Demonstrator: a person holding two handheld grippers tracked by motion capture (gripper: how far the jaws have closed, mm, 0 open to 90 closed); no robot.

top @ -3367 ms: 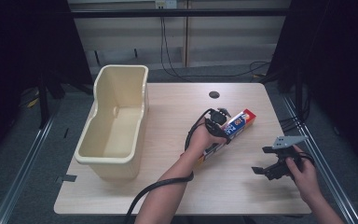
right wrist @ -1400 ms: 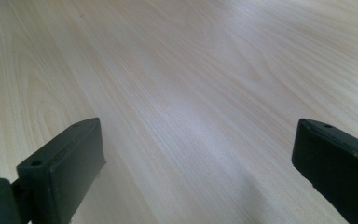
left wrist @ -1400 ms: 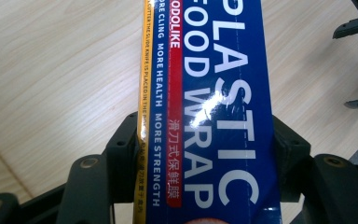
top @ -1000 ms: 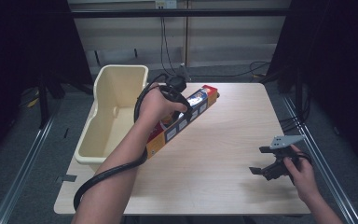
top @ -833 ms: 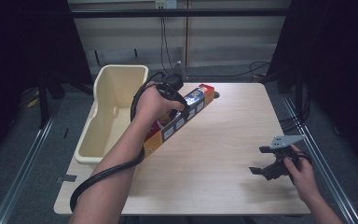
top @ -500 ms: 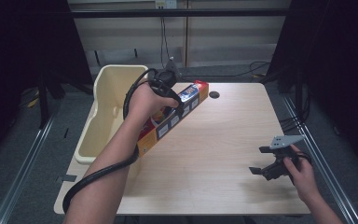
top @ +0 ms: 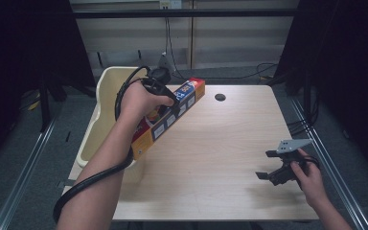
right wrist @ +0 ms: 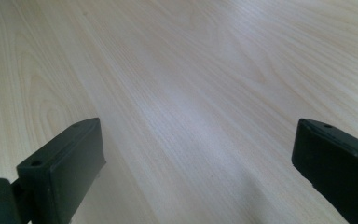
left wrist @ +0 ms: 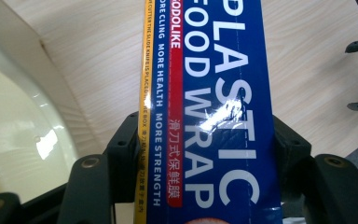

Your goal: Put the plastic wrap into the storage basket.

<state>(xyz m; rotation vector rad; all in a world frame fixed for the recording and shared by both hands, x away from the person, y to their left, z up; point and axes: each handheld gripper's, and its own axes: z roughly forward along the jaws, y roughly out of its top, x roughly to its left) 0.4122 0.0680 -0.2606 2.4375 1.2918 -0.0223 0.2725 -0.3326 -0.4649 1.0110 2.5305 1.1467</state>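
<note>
High view: left gripper (top: 165,98) clamps plastic wrap box (top: 170,115), long axis diagonal, lower end over cream bin (top: 103,103) at frame left. Right gripper (top: 280,167) lower right, well apart.
Left gripper view: box between jaws, bin at left.
Right gripper view: jaws wide, bare table (right wrist: 191,93).

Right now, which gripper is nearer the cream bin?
Left. The left gripper holds the plastic wrap box right beside the cream bin; the right gripper rests across the table, far from it.
</note>
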